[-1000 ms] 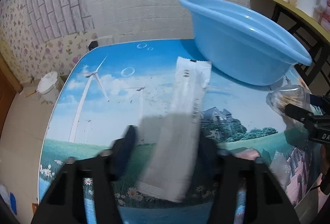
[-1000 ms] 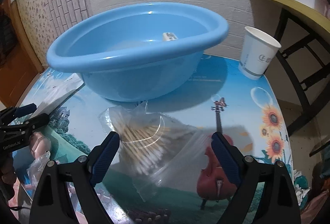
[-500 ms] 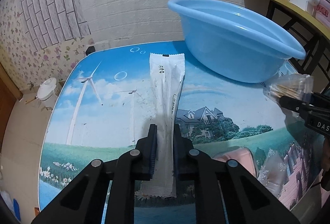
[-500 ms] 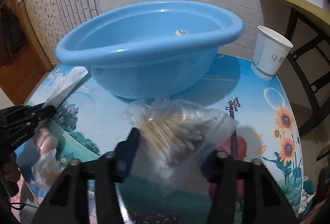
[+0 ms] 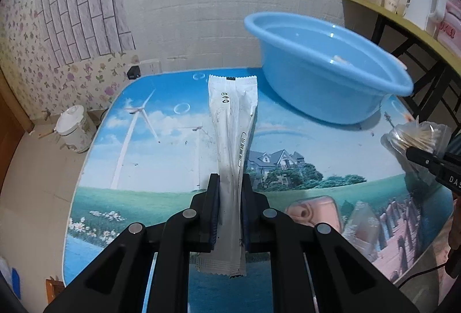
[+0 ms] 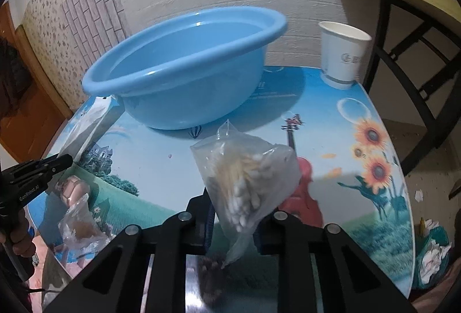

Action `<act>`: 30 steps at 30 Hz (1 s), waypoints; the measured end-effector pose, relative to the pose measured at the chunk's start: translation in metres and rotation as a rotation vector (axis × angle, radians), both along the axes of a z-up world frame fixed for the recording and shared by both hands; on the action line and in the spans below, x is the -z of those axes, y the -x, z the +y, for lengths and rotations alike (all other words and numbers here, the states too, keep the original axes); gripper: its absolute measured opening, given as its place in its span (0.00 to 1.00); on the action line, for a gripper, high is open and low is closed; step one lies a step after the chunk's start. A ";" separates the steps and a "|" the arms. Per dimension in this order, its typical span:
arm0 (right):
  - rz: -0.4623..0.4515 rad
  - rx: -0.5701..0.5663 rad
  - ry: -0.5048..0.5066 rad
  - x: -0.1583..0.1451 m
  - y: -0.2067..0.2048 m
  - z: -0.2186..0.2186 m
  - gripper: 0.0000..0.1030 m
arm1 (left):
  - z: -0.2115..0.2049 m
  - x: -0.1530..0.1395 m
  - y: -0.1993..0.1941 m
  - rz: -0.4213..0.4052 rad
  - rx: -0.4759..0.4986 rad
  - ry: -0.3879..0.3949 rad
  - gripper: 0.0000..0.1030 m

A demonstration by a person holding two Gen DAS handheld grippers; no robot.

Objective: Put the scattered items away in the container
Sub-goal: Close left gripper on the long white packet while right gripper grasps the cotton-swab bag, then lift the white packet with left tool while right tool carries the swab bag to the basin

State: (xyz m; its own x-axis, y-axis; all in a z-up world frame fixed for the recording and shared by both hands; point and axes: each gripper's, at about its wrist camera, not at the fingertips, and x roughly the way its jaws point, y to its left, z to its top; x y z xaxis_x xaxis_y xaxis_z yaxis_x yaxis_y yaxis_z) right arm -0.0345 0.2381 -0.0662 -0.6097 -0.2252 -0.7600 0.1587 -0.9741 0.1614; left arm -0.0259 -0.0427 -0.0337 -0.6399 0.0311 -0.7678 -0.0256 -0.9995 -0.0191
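Note:
My left gripper (image 5: 230, 186) is shut on a long white sachet (image 5: 233, 122) and holds it above the table, pointing at the far edge. The blue basin (image 5: 325, 82) stands at the far right, with a small item inside. My right gripper (image 6: 234, 206) is shut on a clear bag of cotton swabs (image 6: 247, 171), lifted off the table in front of the blue basin (image 6: 184, 76). The bag also shows in the left wrist view (image 5: 415, 137). A pink item (image 5: 311, 212) and a small clear packet (image 5: 360, 220) lie on the table near the front.
A white paper cup (image 6: 343, 53) stands right of the basin by the table's far edge. A dark-framed shelf (image 5: 403, 13) with bottles stands at the right. A white bucket (image 5: 72, 128) sits on the floor at the left. The wall is close behind the table.
Both grippers have closed, the left on the sachet and the right on the swab bag. Both items have been lifted off the table.

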 end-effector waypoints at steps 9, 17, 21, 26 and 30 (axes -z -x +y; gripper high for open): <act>0.016 0.022 0.085 -0.025 -0.013 -0.003 0.21 | -0.004 -0.019 -0.019 0.044 -0.001 -0.022 0.12; 0.050 0.028 0.090 -0.043 -0.027 -0.007 0.21 | -0.012 -0.032 -0.031 0.077 -0.022 -0.041 0.12; 0.063 0.027 0.080 -0.049 -0.033 -0.011 0.21 | -0.019 -0.034 -0.035 0.088 -0.043 -0.046 0.12; 0.076 0.049 0.065 -0.056 -0.037 -0.007 0.21 | -0.030 -0.035 -0.037 0.087 -0.069 -0.050 0.12; 0.079 0.078 0.070 -0.059 -0.039 0.001 0.21 | -0.035 -0.039 -0.038 0.097 -0.092 -0.053 0.12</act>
